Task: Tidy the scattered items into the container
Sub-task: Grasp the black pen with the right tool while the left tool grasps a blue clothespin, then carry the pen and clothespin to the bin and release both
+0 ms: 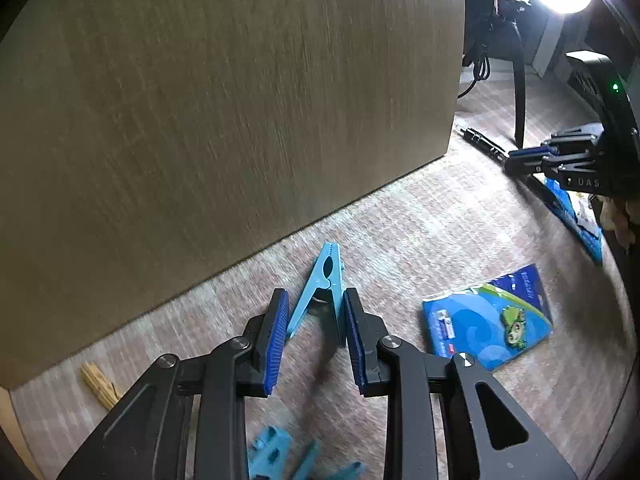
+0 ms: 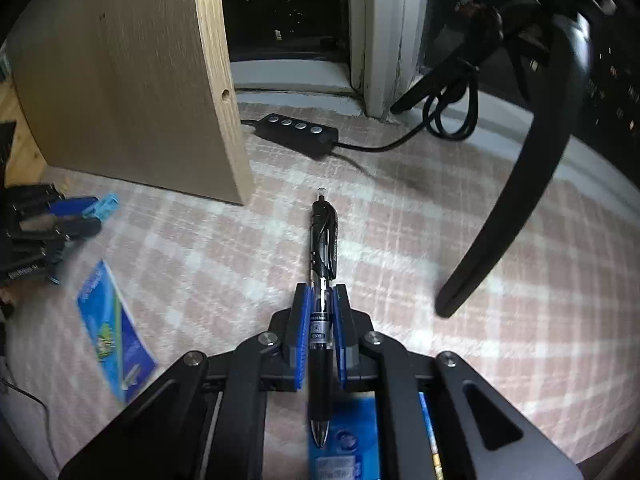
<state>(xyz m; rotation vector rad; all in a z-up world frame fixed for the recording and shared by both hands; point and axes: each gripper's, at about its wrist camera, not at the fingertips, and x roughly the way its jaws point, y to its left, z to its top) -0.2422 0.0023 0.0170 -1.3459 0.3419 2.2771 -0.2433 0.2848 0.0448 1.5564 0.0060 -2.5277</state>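
In the left wrist view my left gripper (image 1: 316, 300) is open, its pads on either side of the handle end of a light-blue clothespin (image 1: 322, 286) lying on the checked cloth. More light-blue clothespins (image 1: 276, 456) lie under the gripper. My right gripper (image 2: 320, 296) is shut on a black pen (image 2: 322, 264), which points forward between the pads. The right gripper also shows in the left wrist view (image 1: 560, 156). A wooden box wall (image 1: 200, 100) stands close behind the clothespin.
A blue tissue packet (image 1: 488, 316) lies right of the left gripper; it also shows in the right wrist view (image 2: 116, 332). Another blue packet (image 2: 344, 440) lies under the right gripper. A black cable switch (image 2: 298, 132), a lamp arm (image 2: 520, 184) and a wooden piece (image 1: 100, 384) are nearby.
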